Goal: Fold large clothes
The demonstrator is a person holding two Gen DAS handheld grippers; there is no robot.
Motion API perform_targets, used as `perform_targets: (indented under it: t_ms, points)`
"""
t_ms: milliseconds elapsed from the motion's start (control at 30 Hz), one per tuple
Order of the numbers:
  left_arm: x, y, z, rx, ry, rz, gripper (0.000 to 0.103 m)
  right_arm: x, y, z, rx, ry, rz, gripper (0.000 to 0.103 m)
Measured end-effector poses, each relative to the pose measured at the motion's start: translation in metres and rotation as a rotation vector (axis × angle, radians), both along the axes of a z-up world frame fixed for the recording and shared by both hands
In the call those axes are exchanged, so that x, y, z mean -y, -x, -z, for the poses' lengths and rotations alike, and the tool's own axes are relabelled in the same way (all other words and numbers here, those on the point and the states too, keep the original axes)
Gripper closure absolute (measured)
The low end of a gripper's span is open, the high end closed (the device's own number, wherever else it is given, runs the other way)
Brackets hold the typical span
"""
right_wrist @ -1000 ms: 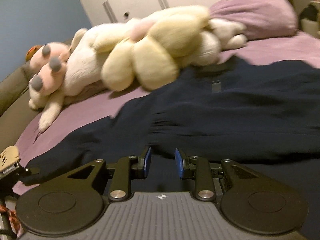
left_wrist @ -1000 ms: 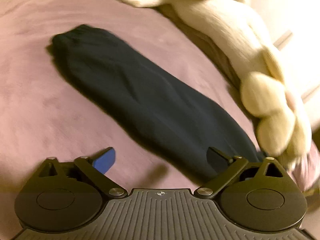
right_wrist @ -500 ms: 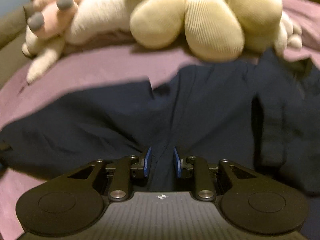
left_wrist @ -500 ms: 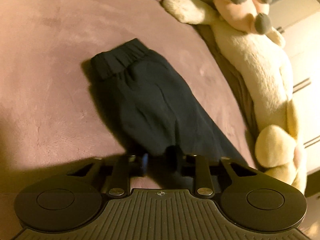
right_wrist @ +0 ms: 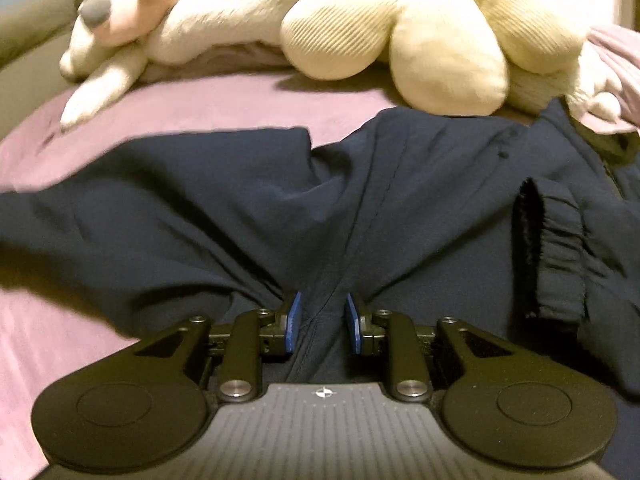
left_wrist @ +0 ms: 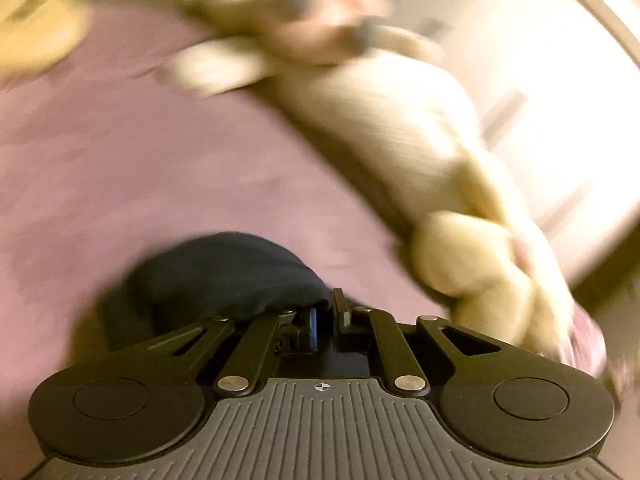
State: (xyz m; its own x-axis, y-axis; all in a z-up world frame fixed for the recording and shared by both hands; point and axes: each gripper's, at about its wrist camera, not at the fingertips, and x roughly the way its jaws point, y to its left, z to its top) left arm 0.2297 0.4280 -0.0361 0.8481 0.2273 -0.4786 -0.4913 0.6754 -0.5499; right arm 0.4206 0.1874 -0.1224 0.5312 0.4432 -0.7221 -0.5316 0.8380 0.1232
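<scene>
Left gripper [left_wrist: 325, 322] pinched narrow on bunched dark navy fabric garment [left_wrist: 224, 272]; right gripper [right_wrist: 322, 326] clamped on a fold (cream plush toy [right_wrist: 400, 36] at twelve o'clock).

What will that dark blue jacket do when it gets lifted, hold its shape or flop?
Probably flop: the jacket lies in soft creases on the bed, and a bunch of it droops around the left gripper. It looks thin, so likely light. The part pinched by the right gripper may drag the rest along.
</scene>
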Motion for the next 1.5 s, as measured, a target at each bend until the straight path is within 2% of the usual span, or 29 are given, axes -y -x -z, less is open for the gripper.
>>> perform_targets:
  t_ms: [67,100,200,267,333,400,500,533,567,600,667,733,800,867,933,1000,1100,1167,1233,1333,1433,1500]
  points:
    - [0.04,-0.022,-0.027,0.028,-0.079,0.124,0.095,0.0,-0.005,-0.005,-0.022,0.008,-0.019,0.08]
    - [0.064,-0.035,-0.037,0.04,-0.111,0.19,0.095,0.006,-0.009,-0.011,-0.055,-0.024,-0.01,0.08]
    - [0.14,-0.077,-0.046,0.037,-0.175,0.359,0.095,0.063,-0.008,-0.029,-0.157,-0.244,0.105,0.08]
    - [0.193,-0.106,-0.037,0.011,-0.231,0.454,0.094,0.11,0.006,-0.037,-0.151,-0.321,0.189,0.08]
    - [0.243,-0.13,-0.016,-0.031,-0.234,0.534,0.093,0.161,0.023,-0.041,-0.149,-0.371,0.267,0.08]
    - [0.288,-0.154,0.014,-0.106,-0.25,0.585,0.092,0.212,0.041,-0.038,-0.168,-0.409,0.352,0.079]
    - [0.341,-0.177,0.06,-0.252,-0.32,0.617,0.077,0.267,0.061,-0.026,-0.198,-0.386,0.437,0.079]
    - [0.355,-0.176,0.073,-0.294,-0.363,0.625,0.066,0.28,0.066,-0.023,-0.2,-0.387,0.449,0.081]
    - [0.372,-0.179,0.08,-0.328,-0.439,0.638,0.047,0.293,0.071,-0.02,-0.202,-0.395,0.456,0.082]
    - [0.387,-0.178,0.083,-0.34,-0.533,0.673,0.038,0.303,0.074,-0.018,-0.214,-0.411,0.454,0.082]
    - [0.402,-0.167,0.079,-0.348,-0.67,0.732,0.023,0.316,0.078,-0.017,-0.226,-0.437,0.434,0.082]
    - [0.403,-0.147,0.07,-0.333,-0.72,0.772,0.013,0.324,0.077,-0.019,-0.206,-0.431,0.43,0.078]
    - [0.39,-0.12,0.06,-0.3,-0.671,0.781,0.006,0.329,0.075,-0.023,-0.179,-0.425,0.443,0.074]
    - [0.368,-0.092,0.05,-0.268,-0.559,0.768,0.006,0.336,0.073,-0.029,-0.148,-0.434,0.45,0.072]
    - [0.337,-0.066,0.04,-0.22,-0.438,0.685,0.006,0.332,0.073,-0.037,-0.1,-0.412,0.436,0.071]
    - [0.307,-0.048,0.035,-0.184,-0.354,0.562,0.006,0.316,0.074,-0.045,-0.023,-0.342,0.383,0.071]
    - [0.274,-0.034,0.039,-0.214,-0.328,0.383,0.006,0.277,0.074,-0.05,0.051,-0.252,0.269,0.067]
    - [0.257,-0.028,0.046,-0.252,-0.327,0.324,0.006,0.246,0.069,-0.049,0.063,-0.209,0.209,0.066]
    - [0.246,-0.026,0.052,-0.277,-0.313,0.282,0.006,0.218,0.068,-0.048,0.09,-0.158,0.16,0.061]
    - [0.232,-0.027,0.062,-0.294,-0.279,0.221,0.007,0.169,0.071,-0.051,0.224,-0.007,0.078,0.05]
    - [0.217,-0.028,0.073,-0.298,-0.233,0.17,0.008,0.125,0.07,-0.047,0.349,0.138,-0.001,0.05]
    - [0.211,-0.029,0.081,-0.316,-0.206,0.156,0.009,0.106,0.07,-0.044,0.389,0.197,-0.04,0.051]
